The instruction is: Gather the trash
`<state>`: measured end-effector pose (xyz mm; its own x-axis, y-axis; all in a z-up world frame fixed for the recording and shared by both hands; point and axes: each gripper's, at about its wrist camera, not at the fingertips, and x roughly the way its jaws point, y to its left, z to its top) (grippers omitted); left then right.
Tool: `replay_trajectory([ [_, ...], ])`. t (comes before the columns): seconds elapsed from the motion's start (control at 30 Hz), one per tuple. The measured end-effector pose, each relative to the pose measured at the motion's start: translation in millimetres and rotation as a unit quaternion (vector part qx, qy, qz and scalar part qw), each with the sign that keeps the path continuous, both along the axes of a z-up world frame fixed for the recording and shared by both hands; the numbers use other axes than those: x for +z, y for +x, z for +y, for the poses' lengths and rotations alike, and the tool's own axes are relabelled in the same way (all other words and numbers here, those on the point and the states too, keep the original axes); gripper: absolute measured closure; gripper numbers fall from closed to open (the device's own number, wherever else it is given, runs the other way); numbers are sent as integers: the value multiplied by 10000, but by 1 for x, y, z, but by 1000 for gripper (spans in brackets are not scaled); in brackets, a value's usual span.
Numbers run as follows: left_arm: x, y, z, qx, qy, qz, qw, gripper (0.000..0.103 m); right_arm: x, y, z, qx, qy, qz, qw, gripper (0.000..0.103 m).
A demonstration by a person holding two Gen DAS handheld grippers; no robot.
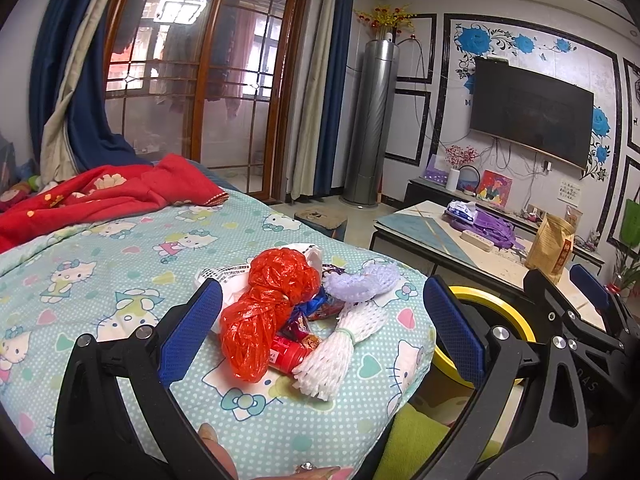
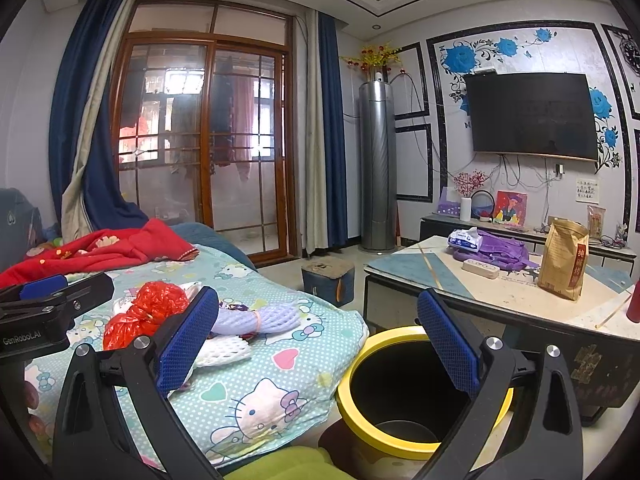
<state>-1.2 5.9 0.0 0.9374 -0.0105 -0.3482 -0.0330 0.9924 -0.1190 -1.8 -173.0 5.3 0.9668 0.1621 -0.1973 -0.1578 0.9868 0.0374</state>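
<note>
A heap of trash lies on the cartoon-print bed cover (image 1: 100, 272): a crumpled red plastic bag (image 1: 260, 312), a white foam net (image 1: 340, 344), a lilac foam net (image 1: 360, 280), a small red bottle (image 1: 288, 354) and snack wrappers (image 1: 320, 308). My left gripper (image 1: 320, 336) is open, its blue pads on either side of the heap and above it, with nothing held. My right gripper (image 2: 316, 344) is open too and hangs over the gap between the bed edge and a yellow-rimmed black bin (image 2: 400, 396). The same red bag (image 2: 148, 312) and lilac net (image 2: 260, 318) lie left of it.
A low table (image 2: 500, 300) stands right of the bin with a brown paper bag (image 2: 562, 258), a power strip (image 2: 480, 269), purple cloth and a tissue pack. A red garment (image 1: 100, 196) lies further up the bed. A small stool (image 2: 328, 278) is on the floor. A lime-green cushion (image 2: 288, 464) sits below.
</note>
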Motion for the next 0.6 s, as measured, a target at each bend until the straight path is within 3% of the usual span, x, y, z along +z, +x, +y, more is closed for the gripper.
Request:
replay_trajectory([
  [0.6, -1, 1, 1, -6, -6, -2, 10000, 11, -5, 3, 0, 2, 8, 12, 10000, 6],
])
